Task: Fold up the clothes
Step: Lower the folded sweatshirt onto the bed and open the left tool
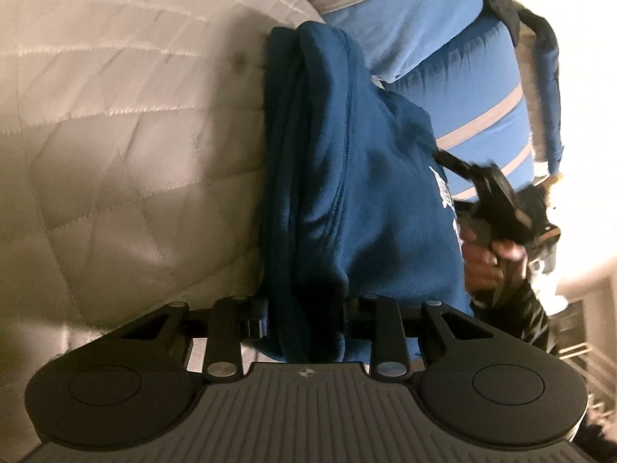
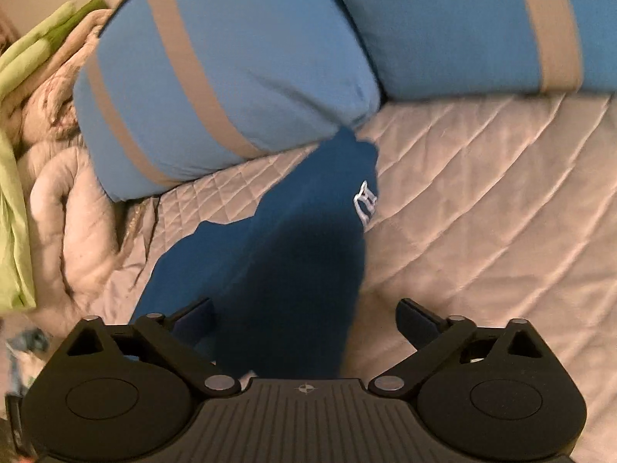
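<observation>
In the left wrist view, our left gripper (image 1: 304, 316) has its jaws drawn in close on a thick bunched fold of the dark blue garment (image 1: 347, 177), which runs up from between the fingers and lies across the quilted bedspread (image 1: 115, 135), its far end against the blue striped pillows (image 1: 424, 38). White lettering shows on the garment's right side, and there we see our right gripper (image 1: 497, 196) coming in, blurred, with a hand around its grip. In the right wrist view, our right gripper (image 2: 304, 320) stands with its jaws wide apart, holding nothing; the dark blue garment (image 2: 293, 254) passes between the two fingers without either pad pressing on it, and stretches away as a long narrow strip toward the blue striped pillows (image 2: 216, 77). The quilted bedspread (image 2: 482, 193) is bare to the right; a rumpled beige comforter (image 2: 65, 193) and something green (image 2: 15, 193) lie at the left. We judge the fold to be partway: the garment looks already gathered lengthwise into a strip, one end is secured, and the other end has yet to be gripped before we can double it over and lay it flat.
</observation>
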Available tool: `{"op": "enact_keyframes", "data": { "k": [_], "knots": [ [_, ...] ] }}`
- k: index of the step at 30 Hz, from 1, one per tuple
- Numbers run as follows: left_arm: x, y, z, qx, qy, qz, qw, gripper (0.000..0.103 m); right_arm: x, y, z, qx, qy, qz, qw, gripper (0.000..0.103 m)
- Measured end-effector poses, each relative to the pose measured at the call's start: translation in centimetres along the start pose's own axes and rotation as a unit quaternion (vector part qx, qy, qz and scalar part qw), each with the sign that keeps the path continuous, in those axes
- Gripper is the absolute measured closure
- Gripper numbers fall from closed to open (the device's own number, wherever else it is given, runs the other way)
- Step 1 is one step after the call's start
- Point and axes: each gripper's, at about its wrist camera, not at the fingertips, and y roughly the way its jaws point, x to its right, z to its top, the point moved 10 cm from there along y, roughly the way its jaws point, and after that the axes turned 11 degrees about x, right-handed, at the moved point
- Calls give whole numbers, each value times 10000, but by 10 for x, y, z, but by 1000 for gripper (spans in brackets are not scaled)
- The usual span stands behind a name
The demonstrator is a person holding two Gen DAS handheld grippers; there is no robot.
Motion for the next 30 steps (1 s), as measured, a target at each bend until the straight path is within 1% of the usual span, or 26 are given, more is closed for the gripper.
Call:
{"op": "enact_keyframes", "data": {
  "k": [1,2,4,5,6,7,9,11,13,15,16,17,18,19,20,21,22,23,24,25,26,28,30],
  "knots": [
    [3,-2,0,45,95,60,9999,74,1,9,-2,-62,133,69,9999,16],
    [6,-4,0,92,189,120,9997,75,2,17,-4,-123,265,137,9995,20],
    [17,-10,3,253,352,161,9989,77,3,29,-8,-194,462,203,9985,54],
    [22,-14,4,336,432,178,9983,78,2,32,-9,-198,520,193,9983,59],
    [28,-20,8,458,555,203,9972,79,-2,29,-9,-157,381,162,9990,71],
    [34,-26,12,586,685,230,9957,80,-7,26,-8,-111,223,129,9996,77],
    [47,-39,21,841,943,284,9916,81,-21,14,-3,47,-113,142,9998,79],
    [59,-55,33,1123,1150,327,9865,81,-39,2,7,232,-278,262,9990,80],
    [70,-76,51,1433,1248,336,9812,81,-63,-9,25,474,-520,448,9965,80],
    [82,-99,71,1720,1318,338,9757,80,-96,-18,51,741,-755,688,9920,80],
    [87,-111,85,1991,1386,436,9692,79,-113,-23,64,874,-872,809,9890,80],
    [93,-123,101,2280,1458,549,9611,75,-131,-22,78,1050,-1028,836,9856,79],
    [94,-131,113,2533,1576,856,9506,72,-148,-20,92,1229,-1188,853,9816,75],
    [94,-140,125,2777,1698,1192,9380,67,-165,-18,107,1407,-1347,870,9770,65],
    [94,-150,136,3015,1817,1526,9235,60,-175,-10,116,1493,-1621,748,9725,51],
    [95,-160,148,3246,1932,1857,9071,58,-181,2,121,1482,-1904,503,9691,12],
    [97,-166,149,3312,1956,1919,9029,58,-183,11,123,1511,-2080,143,9663,1],
    [99,-172,148,3350,1965,1938,9009,57,-183,15,123,1545,-2265,-177,9615,0],
    [101,-178,147,3389,1974,1957,8988,49,-183,17,119,1503,-2480,-420,9561,0],
    [103,-182,143,3430,1986,1930,8976,43,-183,16,114,1467,-2619,-563,9522,0],
    [105,-185,138,3471,1998,1895,8965,34,-182,11,110,1450,-2703,-615,9498,0],
    [109,-182,128,3437,2083,1944,8948,31,-184,-3,99,1476,-2863,-649,9445,0],
    [114,-177,117,3395,2172,2001,8931,30,-185,-19,95,1548,-2952,-744,9399,0]
  ]
}}
